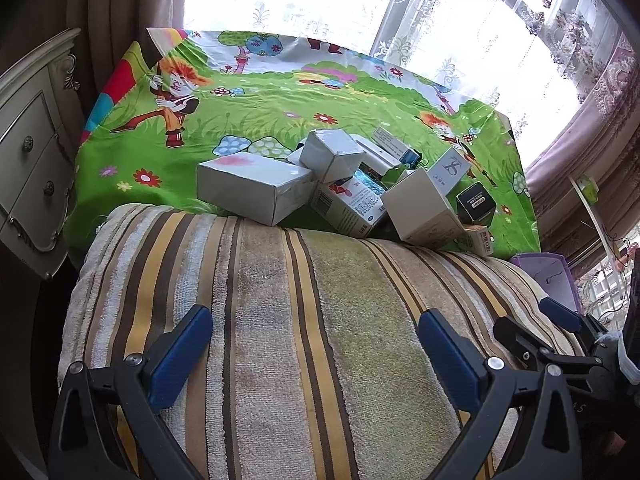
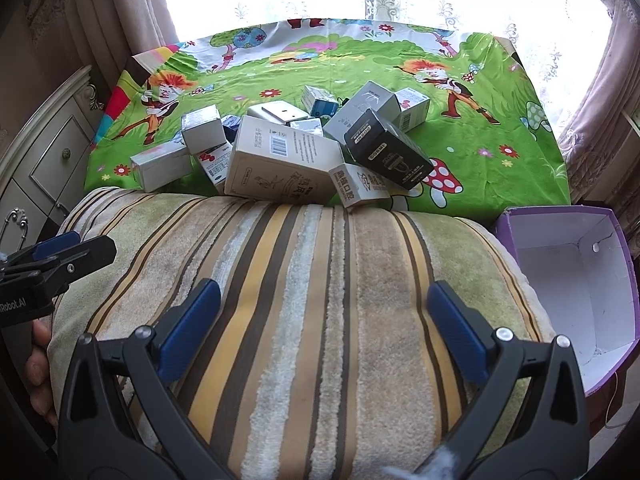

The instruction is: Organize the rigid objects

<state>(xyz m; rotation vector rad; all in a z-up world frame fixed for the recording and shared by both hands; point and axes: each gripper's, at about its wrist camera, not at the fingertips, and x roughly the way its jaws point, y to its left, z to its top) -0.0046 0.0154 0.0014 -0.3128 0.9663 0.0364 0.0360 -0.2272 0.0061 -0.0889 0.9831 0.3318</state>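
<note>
Both your grippers, left (image 1: 316, 344) and right (image 2: 324, 320), are spread and empty. The boxes (image 2: 280, 156) sit piled straight ahead: probably light, stiff cardboard, so pinch across the flat sides.

We count about a dozen boxes (image 2: 280, 160) heaped mid-frame, one purple bin (image 2: 576, 276) lower right, and two hand-held grippers.
</note>
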